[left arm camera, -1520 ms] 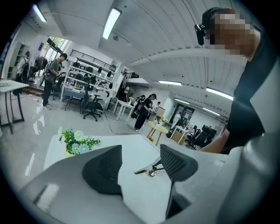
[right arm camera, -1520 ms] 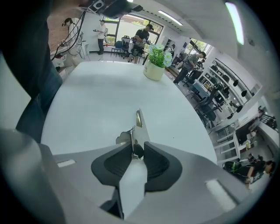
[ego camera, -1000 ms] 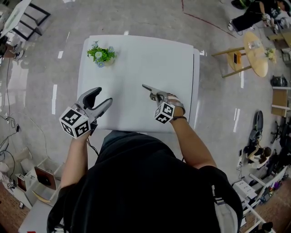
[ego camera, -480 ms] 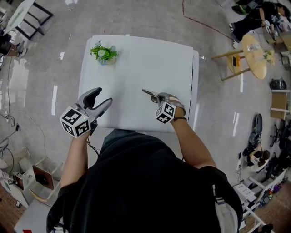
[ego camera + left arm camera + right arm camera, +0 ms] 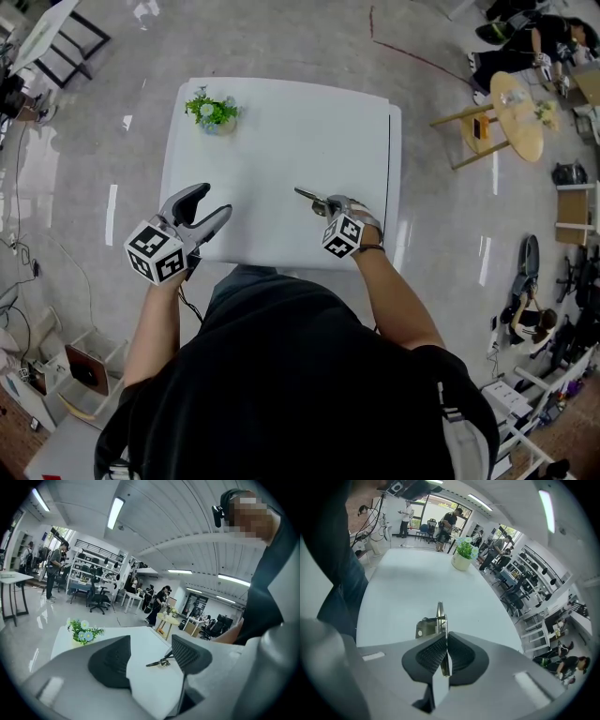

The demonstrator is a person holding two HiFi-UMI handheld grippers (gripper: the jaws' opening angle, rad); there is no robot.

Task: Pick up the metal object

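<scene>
The metal object (image 5: 309, 197), a thin silvery hinged piece with a spring, sticks out from my right gripper (image 5: 330, 204) over the near right part of the white table (image 5: 281, 122). In the right gripper view the dark ribbed pads (image 5: 431, 653) are shut on the metal object's flat strip (image 5: 439, 616), which points away over the tabletop. Whether it still touches the table I cannot tell. My left gripper (image 5: 214, 198) hovers at the table's near left corner, open, with nothing between its fingers. The left gripper view shows the metal object (image 5: 158, 662) beyond my left gripper (image 5: 150, 656).
A small potted plant (image 5: 211, 111) with blue and white flowers stands at the table's far left corner. A round wooden side table (image 5: 522, 111) is on the floor to the right. Shelves and clutter line the floor at the left and lower right.
The right gripper with the metal object has drifted slightly towards the table's near edge. The left gripper has hardly shifted and stays open.
</scene>
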